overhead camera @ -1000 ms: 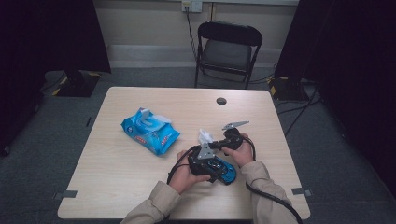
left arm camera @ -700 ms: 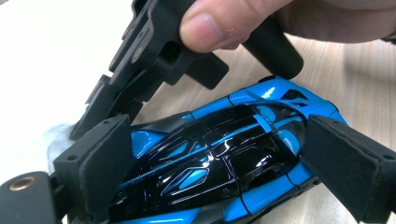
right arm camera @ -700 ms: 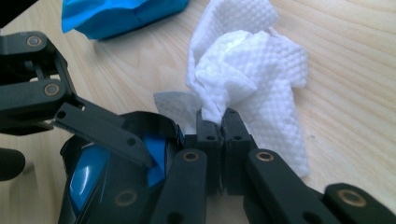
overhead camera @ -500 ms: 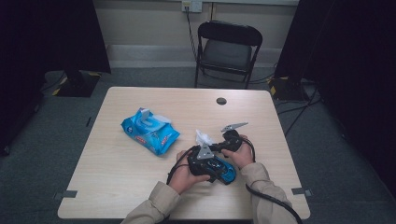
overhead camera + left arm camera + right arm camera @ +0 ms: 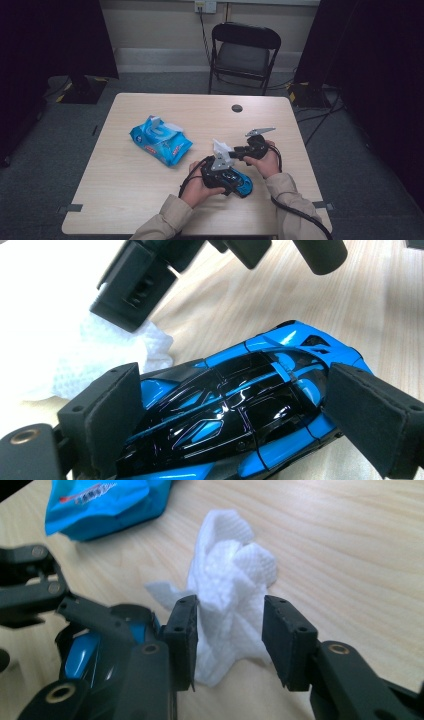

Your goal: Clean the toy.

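Observation:
A blue and black toy car (image 5: 235, 410) lies between the pads of my left gripper (image 5: 235, 390), which press on both its sides. In the high view the left gripper (image 5: 227, 176) holds the car (image 5: 243, 186) just above the table near the front edge. A crumpled white wipe (image 5: 230, 575) stands on the wood beside the car. My right gripper (image 5: 230, 625) straddles it. Its jaws have just been opening, and a gap shows between the right pad (image 5: 280, 635) and the wipe. In the high view the right gripper (image 5: 232, 153) reaches leftward to the wipe (image 5: 220, 148).
A blue pack of wet wipes (image 5: 161, 140) lies left of centre on the light wood table (image 5: 125, 200), its flap up. A small dark round spot (image 5: 237, 108) sits near the far edge. A black folding chair (image 5: 245, 50) stands beyond the table.
The right gripper has shifted slightly to the right and up, easing off the wipe, which stays where it was. The left gripper and the car have kept still.

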`<state>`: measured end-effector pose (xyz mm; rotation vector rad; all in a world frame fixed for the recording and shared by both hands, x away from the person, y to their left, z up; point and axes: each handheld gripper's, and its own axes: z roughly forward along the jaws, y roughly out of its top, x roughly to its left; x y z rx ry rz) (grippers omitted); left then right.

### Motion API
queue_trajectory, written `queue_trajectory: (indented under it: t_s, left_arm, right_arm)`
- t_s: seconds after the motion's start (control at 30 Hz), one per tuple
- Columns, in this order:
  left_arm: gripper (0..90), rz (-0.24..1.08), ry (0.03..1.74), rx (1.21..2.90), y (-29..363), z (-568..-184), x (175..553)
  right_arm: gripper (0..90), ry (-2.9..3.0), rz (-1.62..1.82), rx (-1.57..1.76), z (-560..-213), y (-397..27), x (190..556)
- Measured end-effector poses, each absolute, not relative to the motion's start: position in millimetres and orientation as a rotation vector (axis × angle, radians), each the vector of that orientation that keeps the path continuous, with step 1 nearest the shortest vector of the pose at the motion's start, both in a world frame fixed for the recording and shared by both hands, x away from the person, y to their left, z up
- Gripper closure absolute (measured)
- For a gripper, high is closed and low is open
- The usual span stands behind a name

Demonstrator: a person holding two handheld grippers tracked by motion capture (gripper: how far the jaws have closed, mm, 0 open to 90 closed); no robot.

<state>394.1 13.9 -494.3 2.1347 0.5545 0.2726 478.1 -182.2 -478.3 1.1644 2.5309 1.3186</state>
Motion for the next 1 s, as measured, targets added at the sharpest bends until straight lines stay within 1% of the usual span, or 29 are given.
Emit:
queue_trajectory:
  t_s: [0.07,0.17,0.2,0.23,0.27,0.33,0.37,0.43,0.63,1.0]
  left_arm:
    - [8.4,0.270,0.555,2.134,14,-494,394]
    - [8.5,0.272,0.553,2.135,14,-494,394]
    - [8.5,0.273,0.552,2.136,14,-494,394]
    - [8.6,0.272,0.551,2.135,14,-494,394]
    - [8.6,0.271,0.549,2.135,14,-494,395]
    - [8.7,0.270,0.549,2.137,14,-494,395]
    - [8.7,0.270,0.550,2.137,14,-494,395]
    - [8.7,0.270,0.552,2.136,14,-494,395]
    - [8.8,0.269,0.553,2.135,14,-494,395]
    - [8.8,0.271,0.557,2.133,15,-494,395]
  right_arm:
    - [57.2,2.522,1.323,1.176,-478,-179,480]
    - [59.0,2.496,1.333,1.200,-482,-173,483]
    - [61.5,2.485,1.316,1.211,-484,-170,483]
    - [68.7,2.499,1.325,1.206,-487,-167,484]
    - [69.1,2.498,1.319,1.194,-488,-164,484]
    - [79.8,2.493,1.303,1.188,-492,-158,484]
    - [80.6,2.498,1.298,1.178,-494,-155,484]
    - [84.8,2.501,1.274,1.156,-497,-151,484]
    - [87.9,2.526,1.237,1.097,-502,-147,483]
    - [88.3,2.651,1.284,1.071,-501,-149,478]
